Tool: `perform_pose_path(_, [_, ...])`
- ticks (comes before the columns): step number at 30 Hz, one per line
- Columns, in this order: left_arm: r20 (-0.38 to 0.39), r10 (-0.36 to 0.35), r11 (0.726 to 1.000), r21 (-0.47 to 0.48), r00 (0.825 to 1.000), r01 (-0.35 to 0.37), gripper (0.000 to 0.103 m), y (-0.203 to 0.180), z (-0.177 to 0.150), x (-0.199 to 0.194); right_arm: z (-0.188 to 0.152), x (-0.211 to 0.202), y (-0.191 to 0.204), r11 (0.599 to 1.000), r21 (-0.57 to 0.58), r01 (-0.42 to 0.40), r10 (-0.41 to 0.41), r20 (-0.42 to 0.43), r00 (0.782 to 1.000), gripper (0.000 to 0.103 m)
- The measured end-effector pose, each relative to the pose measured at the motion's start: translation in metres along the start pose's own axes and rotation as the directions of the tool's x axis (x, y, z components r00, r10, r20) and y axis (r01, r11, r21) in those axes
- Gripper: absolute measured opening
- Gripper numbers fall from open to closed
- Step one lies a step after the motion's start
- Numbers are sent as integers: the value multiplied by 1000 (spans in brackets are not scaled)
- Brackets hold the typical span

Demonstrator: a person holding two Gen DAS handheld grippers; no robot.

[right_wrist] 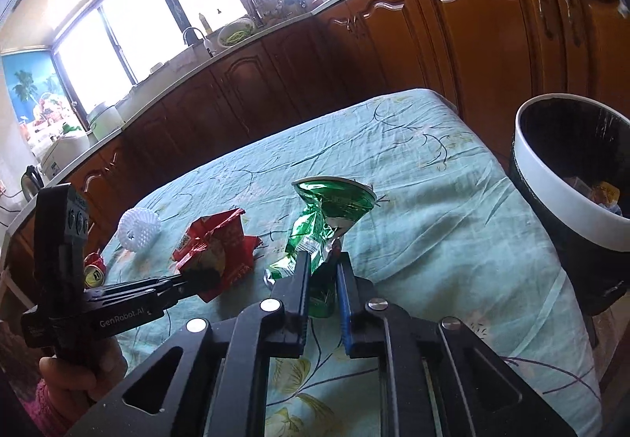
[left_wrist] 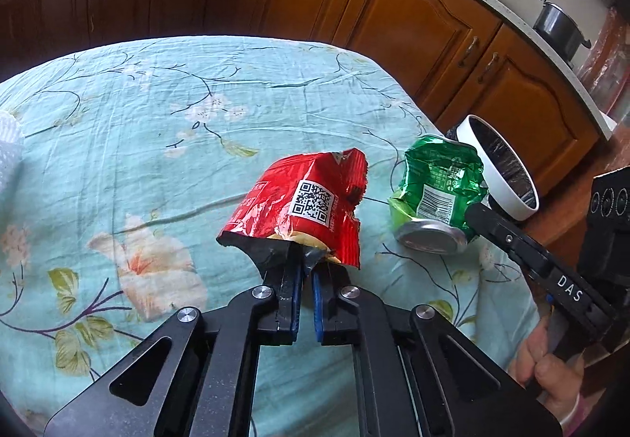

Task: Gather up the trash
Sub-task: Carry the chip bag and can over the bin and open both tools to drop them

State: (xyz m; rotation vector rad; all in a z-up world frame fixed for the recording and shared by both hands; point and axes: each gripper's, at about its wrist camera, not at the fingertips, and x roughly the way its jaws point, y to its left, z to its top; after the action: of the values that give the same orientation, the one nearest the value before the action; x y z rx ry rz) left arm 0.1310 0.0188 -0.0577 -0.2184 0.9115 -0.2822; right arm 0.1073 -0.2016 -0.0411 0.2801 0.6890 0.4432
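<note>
Bare tablecloth (right_wrist: 433, 208) lies open up to the bin (right_wrist: 551, 200) beside the table's edge.

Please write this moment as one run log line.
left gripper: shut on red wrapper | right gripper: shut on green can | bin: right of table

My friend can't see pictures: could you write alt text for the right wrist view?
The right gripper clamps a crushed green can above a floral tablecloth. Left of it, the left gripper pinches a red snack wrapper; a trash bin stands right.

Torn red wrapper (left_wrist: 303, 208) beside crushed green can (left_wrist: 437, 193)
</note>
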Motion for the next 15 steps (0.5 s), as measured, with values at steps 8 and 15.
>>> perform_pose_path(8, [23, -38, 999, 26, 999, 37, 3, -21, 1, -12, 2, -36, -6, 1000, 24, 8, -10, 74, 997, 12])
perform_pose_path(15, [38, -70, 996, 55, 997, 68, 2, -41, 5, -22, 1, -61, -12, 999, 37, 18, -23, 118, 993, 12])
